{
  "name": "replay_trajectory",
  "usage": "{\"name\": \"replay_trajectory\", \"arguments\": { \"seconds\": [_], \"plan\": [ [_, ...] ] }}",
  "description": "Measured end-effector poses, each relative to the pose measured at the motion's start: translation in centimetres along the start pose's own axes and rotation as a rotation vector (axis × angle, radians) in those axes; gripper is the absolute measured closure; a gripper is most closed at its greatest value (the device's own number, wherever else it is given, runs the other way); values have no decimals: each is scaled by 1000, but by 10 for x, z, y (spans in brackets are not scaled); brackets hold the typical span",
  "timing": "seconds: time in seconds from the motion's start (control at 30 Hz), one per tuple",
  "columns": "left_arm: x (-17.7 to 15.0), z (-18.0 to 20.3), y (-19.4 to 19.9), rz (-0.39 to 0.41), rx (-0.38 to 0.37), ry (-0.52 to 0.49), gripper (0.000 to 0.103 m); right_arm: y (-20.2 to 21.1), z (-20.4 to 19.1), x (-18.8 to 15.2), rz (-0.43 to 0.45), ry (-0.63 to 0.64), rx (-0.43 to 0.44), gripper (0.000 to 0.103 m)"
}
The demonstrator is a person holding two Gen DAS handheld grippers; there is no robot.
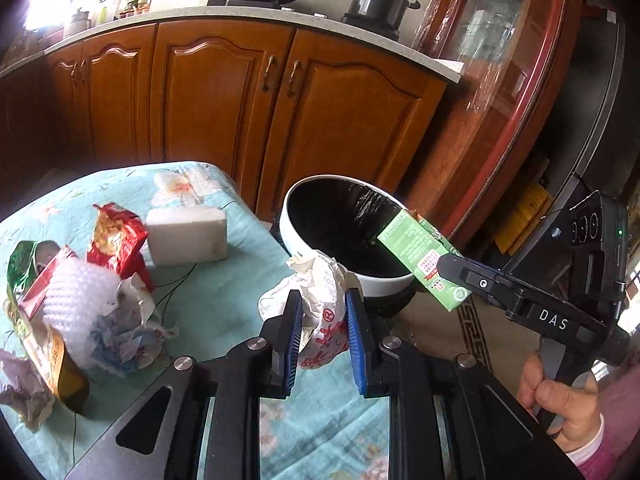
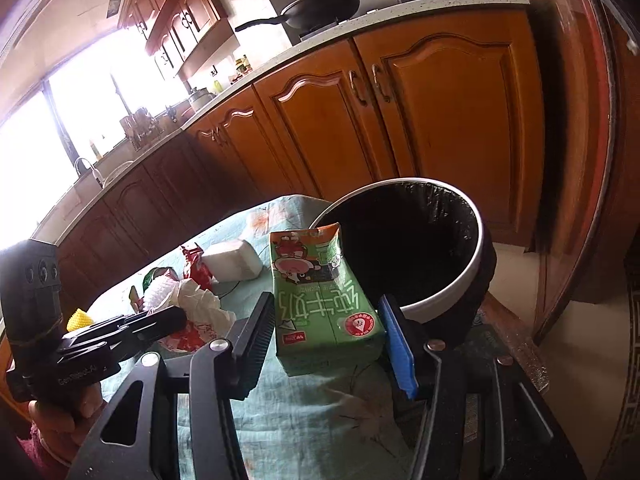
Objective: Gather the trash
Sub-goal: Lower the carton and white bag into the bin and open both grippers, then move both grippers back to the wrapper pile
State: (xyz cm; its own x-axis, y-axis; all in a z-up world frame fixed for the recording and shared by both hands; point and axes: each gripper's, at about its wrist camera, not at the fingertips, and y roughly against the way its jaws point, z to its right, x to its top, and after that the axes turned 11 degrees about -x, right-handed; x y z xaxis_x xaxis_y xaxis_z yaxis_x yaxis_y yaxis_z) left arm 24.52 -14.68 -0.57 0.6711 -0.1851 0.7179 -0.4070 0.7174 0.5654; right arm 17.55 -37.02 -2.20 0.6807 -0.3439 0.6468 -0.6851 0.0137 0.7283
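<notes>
Beside table (image 1: 224, 304), grippers clamp milk carton (image 2: 320, 304) and crumpled wrapper (image 1: 320, 300).

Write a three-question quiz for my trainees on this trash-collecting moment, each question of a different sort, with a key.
1. True or false: the right gripper holds the green milk carton near the bin.
2. Multiple choice: what sits between the jaws of the left gripper? A) the white foam block B) a crumpled white wrapper with red print C) the red snack packet
3. Fill in: the bin is lined with a ____ bag.

Key: 1 true; 2 B; 3 black.
</notes>
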Motion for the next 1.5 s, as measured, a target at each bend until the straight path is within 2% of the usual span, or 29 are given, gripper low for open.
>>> {"name": "replay_trajectory", "arguments": {
  "seconds": [0.2,0.5,0.87,0.9,0.97,1.0,1.03,1.07,1.1,1.13,1.27,1.37,1.5],
  "plan": [
    [28,3,-38,-24,-19,-10,83,-13,15,19,-1,-9,-40,50],
    [71,1,-102,-86,-6,-4,83,-44,31,45,-39,2,-94,50],
    [87,-8,-161,-159,31,22,80,-74,43,58,-83,19,-126,51],
    [87,-9,-166,-166,28,31,78,-77,44,59,-87,18,-128,51],
    [86,-11,-171,-181,28,42,65,-81,45,60,-100,15,-127,50],
    [86,-11,-173,-182,36,47,58,-81,47,60,-102,4,-124,50],
    [84,-11,-173,-178,39,53,47,-81,49,60,-102,-5,-122,49],
    [83,-12,-171,-170,34,58,44,-82,52,61,-103,-14,-118,44],
    [81,-12,-167,-161,27,63,44,-80,54,60,-101,-27,-112,37],
    [79,-12,-164,-155,23,67,44,-79,56,60,-96,-38,-110,35],
    [64,-11,-139,-116,29,70,41,-71,58,54,-82,-68,-93,32],
    [45,-11,-114,-77,41,69,36,-59,55,46,-71,-110,-58,8],
    [13,-13,-77,-22,64,71,34,-43,45,26,-43,-156,-4,6]
  ]
}}
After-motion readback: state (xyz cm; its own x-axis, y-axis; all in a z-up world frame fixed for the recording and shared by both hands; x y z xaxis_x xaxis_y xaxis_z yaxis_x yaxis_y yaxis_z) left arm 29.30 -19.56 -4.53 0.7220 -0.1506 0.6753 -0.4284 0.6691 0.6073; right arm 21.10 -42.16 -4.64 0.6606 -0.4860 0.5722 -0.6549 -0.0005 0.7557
